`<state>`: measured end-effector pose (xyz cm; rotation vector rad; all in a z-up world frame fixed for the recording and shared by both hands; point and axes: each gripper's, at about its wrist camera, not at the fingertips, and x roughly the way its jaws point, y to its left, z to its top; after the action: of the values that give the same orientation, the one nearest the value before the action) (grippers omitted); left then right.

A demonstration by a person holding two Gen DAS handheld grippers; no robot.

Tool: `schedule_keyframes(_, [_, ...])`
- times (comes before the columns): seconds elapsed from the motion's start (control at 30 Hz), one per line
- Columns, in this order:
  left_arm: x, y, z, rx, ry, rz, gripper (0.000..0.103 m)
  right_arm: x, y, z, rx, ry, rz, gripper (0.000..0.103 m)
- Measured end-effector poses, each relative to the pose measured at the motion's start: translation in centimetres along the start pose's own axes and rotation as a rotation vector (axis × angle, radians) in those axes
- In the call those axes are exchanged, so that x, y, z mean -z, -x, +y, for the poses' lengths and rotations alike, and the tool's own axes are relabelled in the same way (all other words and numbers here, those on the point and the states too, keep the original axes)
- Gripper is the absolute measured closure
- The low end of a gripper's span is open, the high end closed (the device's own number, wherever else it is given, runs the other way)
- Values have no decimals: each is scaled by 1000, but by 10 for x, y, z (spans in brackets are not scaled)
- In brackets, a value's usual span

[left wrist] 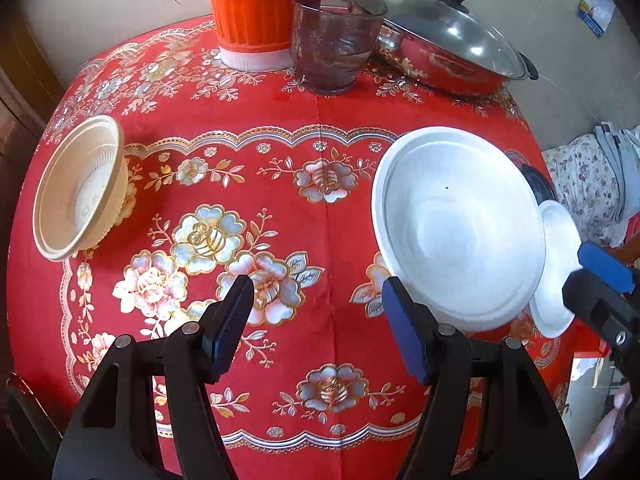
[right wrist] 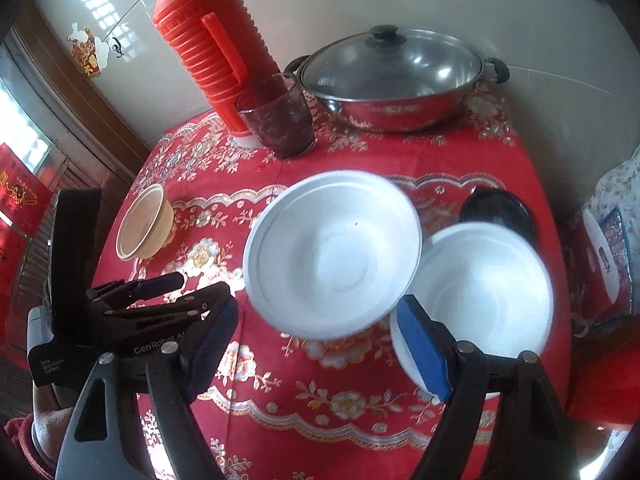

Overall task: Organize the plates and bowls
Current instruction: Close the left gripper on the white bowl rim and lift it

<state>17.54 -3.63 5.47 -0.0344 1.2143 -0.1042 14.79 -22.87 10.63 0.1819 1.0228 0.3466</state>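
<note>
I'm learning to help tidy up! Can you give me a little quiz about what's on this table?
1. Pick one: the ribbed bowl is A) black, B) beige, C) blue.
2. True or false: the steel pot has its lid on.
3. Fill in: the tall flask behind the glass cup is coloured ____.
Key: 1 B; 2 true; 3 orange.

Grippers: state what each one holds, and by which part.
Nothing is held. The left gripper and right gripper are both open, and the big white bowl sits beyond their fingers, ungripped.
</note>
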Motion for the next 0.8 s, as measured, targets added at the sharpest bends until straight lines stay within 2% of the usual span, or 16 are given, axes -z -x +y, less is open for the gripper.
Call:
schedule_keyframes(0.23, [-13,-15,-16,14,23,23,36,-50,-28,-24,29,55,39,21])
schedule_keyframes(0.4, [-16,-15,-15,41,55,19,36,-58,-48,-24,14,118,78,21])
schedule_keyframes(0.63, [-16,-32,-19,73,91,86,36,-59,-77,-32,19,154,158,22])
schedule_keyframes(0.7, [-14,-36,-21,91,94,95,36,-57,-81,-31,-4,161,167,23])
schedule_keyframes(0.73, [-14,-39,-22,99,97,98,36,-55,-82,-31,-15,162,171,40])
schedule_keyframes(0.77, [-13,-41,-22,102,101,102,36,-53,-83,-30,-18,165,170,62])
schedule_keyframes(0.8, [-11,-43,-21,97,102,104,36,-52,-83,-29,-21,167,166,71])
